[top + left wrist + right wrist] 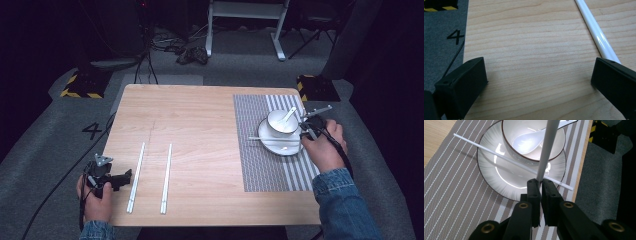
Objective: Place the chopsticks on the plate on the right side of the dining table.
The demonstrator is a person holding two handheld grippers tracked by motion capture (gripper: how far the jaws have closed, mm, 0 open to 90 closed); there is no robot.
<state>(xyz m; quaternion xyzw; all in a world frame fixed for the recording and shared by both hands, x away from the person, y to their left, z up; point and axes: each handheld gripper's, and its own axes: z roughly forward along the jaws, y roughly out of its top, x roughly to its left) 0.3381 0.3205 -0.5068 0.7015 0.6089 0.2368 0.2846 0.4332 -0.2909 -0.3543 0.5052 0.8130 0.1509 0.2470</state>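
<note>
Black fingers [541, 185], slim glossy chopstick [548, 147]

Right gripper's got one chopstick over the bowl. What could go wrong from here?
1. The right gripper pinches the held chopstick only at its tip, so it may pivot or slip.
2. Another chopstick lies across the plate with both ends overhanging; a knock could roll it off.
3. The held stick hangs over the bowl and spoon; lowering may clip them.

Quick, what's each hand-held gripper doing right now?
Left hand-held gripper: open, holding nothing, beside a white chopstick.
Right hand-held gripper: closed on a white chopstick above the plate.
</note>
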